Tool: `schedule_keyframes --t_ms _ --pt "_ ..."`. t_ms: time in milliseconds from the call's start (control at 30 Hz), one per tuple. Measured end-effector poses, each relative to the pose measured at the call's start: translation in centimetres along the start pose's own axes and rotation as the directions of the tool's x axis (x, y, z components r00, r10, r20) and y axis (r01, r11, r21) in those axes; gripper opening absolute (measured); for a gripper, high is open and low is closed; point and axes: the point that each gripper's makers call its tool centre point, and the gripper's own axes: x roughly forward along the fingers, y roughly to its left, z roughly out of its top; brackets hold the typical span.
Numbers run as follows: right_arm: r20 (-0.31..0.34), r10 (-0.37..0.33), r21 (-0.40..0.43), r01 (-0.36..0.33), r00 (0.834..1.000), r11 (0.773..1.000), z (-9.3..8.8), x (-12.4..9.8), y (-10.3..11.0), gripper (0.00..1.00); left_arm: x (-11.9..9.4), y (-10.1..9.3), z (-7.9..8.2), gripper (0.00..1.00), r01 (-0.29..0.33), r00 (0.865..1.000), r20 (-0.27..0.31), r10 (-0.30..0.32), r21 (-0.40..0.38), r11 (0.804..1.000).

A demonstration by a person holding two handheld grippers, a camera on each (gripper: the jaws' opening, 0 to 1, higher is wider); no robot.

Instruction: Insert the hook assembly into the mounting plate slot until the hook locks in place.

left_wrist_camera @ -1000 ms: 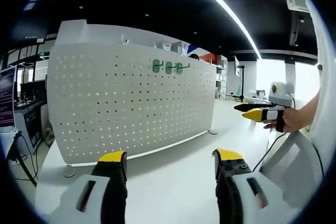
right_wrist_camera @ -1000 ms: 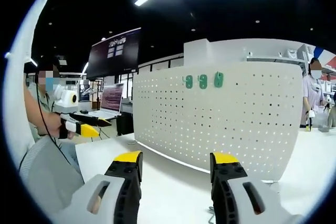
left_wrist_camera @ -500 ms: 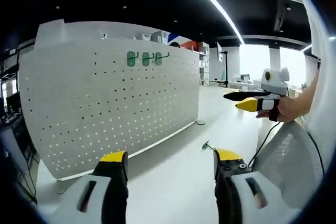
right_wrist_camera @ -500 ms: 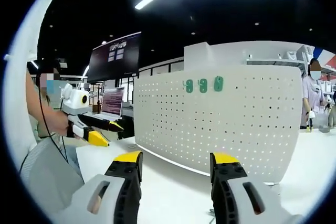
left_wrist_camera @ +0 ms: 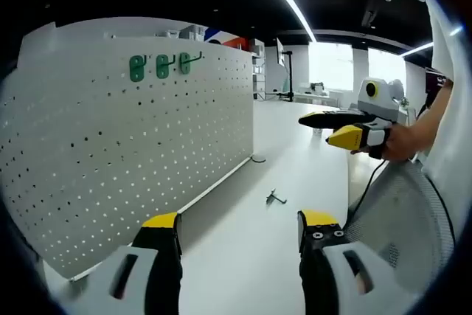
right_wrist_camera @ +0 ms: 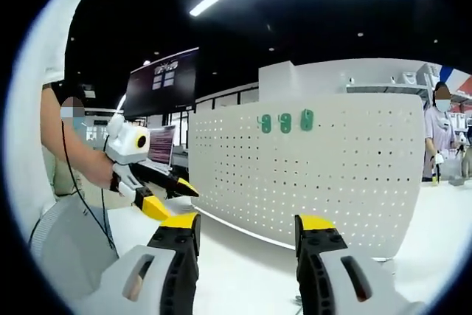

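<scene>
The white perforated mounting plate (left_wrist_camera: 125,145) stands upright on the white table (left_wrist_camera: 243,256), with three green hook pieces (left_wrist_camera: 158,66) near its top edge. A small metal hook (left_wrist_camera: 276,197) lies loose on the table beyond my left gripper (left_wrist_camera: 240,220), which is open and holds nothing. My right gripper (left_wrist_camera: 316,129) floats at the right in a hand, apart from the hook. In the right gripper view the plate (right_wrist_camera: 317,175) faces me with the green pieces (right_wrist_camera: 285,122); my right gripper (right_wrist_camera: 248,221) is open and empty. The left gripper (right_wrist_camera: 181,203) hangs at the left.
A dark wall monitor (right_wrist_camera: 162,71) and a laptop stand behind the plate's left end. A person (right_wrist_camera: 442,138) stands at the far right. A mesh chair back (left_wrist_camera: 398,219) sits close at the right. The plate rests on small feet near the table's edge.
The left view has swung right, so the plate slid left and the loose metal hook came into sight. In the right view the left gripper has come closer and lower.
</scene>
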Motion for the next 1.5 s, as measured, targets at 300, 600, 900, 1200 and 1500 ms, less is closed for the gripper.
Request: schedule_keyframes --t_ms 300,600,900,1200,1500 --pt "0.01 -0.012 -0.003 0.012 1.0 1.0 0.2 -0.1 -0.3 0.5 3.2 -1.0 0.8 0.63 0.099 0.993 -0.075 -0.092 0.094 0.991" --pt "0.023 -0.03 -0.002 0.03 0.999 1.0 0.5 -0.3 -0.7 0.5 5.6 -1.7 0.8 0.62 0.187 0.975 -0.152 -0.164 0.153 0.97" --pt "0.031 -0.046 0.002 0.046 0.998 0.999 0.6 -0.4 -1.1 0.5 7.4 -2.2 0.5 0.62 0.242 0.957 -0.206 -0.203 0.186 0.952" --pt "0.045 -0.053 0.006 0.053 0.998 0.999 1.0 -0.5 -1.2 0.5 9.4 -3.1 -0.1 0.6 0.31 0.931 -0.266 -0.251 0.208 0.928" --pt "0.062 -0.065 0.018 0.064 0.996 0.998 1.2 -0.7 -1.6 0.5 11.7 -4.5 -0.5 0.59 0.372 0.903 -0.32 -0.287 0.245 0.895"
